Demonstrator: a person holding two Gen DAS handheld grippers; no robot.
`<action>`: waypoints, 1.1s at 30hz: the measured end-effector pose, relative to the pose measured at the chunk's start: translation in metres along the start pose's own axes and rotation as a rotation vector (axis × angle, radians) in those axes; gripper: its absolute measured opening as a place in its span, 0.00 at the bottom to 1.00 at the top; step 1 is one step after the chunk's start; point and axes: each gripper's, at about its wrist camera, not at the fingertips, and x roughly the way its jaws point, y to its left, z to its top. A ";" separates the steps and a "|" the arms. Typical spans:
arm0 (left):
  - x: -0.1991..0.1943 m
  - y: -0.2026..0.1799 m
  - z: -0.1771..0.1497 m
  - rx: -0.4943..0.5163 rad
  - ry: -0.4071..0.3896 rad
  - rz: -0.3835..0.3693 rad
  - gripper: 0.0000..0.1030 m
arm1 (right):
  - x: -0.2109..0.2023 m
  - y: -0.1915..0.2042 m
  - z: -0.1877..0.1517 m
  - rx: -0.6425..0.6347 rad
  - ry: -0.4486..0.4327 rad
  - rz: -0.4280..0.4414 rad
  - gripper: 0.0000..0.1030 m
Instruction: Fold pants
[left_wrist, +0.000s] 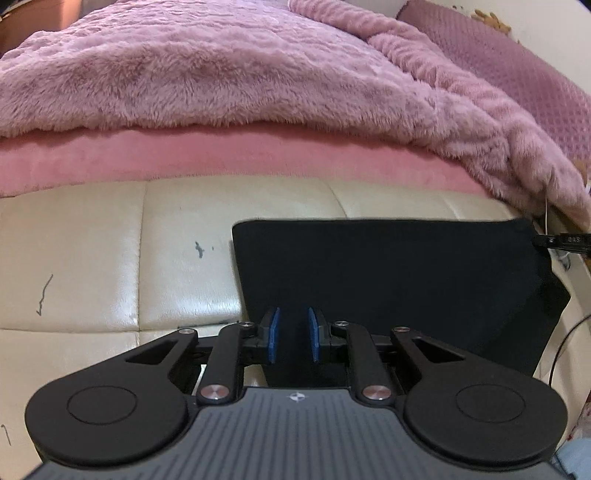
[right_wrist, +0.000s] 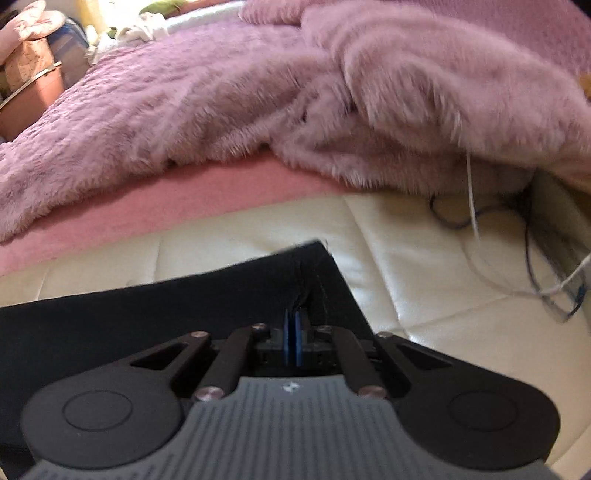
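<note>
The black, smooth-fabric pants (left_wrist: 391, 273) are seen lying flat on a cream, quilted leather-like surface (left_wrist: 110, 258), already gathered into a compact dark panel with straight edges. In the left wrist view the panel fills the area from about 12 to 3 o'clock of the left gripper (left_wrist: 293, 334); its upper-left corner is squared off, while at 3 o'clock a looser flap is seen to stick out.

The blue pads (left_wrist: 274, 334) of the left gripper are held a little apart, with dark cloth showing in the gap. Whether that cloth is pinched or merely lies below cannot be told.

In the right wrist view, the right gripper (right_wrist: 291, 341) is shown with its jaws brought fully together over the pants' right-hand end, where a seam (right_wrist: 301, 280) runs up toward 12 o'clock to a pointed corner. Whether a thin layer of cloth is caught between the closed pads cannot be told.

A fluffy mauve blanket (left_wrist: 221, 74) over a pink plush sheet (left_wrist: 184, 158) is seen at 12 o'clock, well apart from the pants, and loose cables (right_wrist: 535, 266) lie at 2 o'clock of the right gripper.

The task is judged to be well advanced: at least one fold appears made. A final fold, or the tidying of the loose flap, is judged to remain.
</note>
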 end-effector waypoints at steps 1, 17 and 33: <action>-0.002 0.001 0.002 0.000 -0.007 -0.002 0.18 | -0.009 0.003 0.003 -0.014 -0.019 0.001 0.00; 0.027 -0.018 0.027 0.060 -0.022 -0.003 0.18 | 0.015 0.006 0.013 -0.081 0.002 -0.154 0.00; 0.061 -0.007 0.049 0.056 -0.093 0.159 0.06 | 0.031 -0.003 0.007 -0.022 0.011 -0.120 0.00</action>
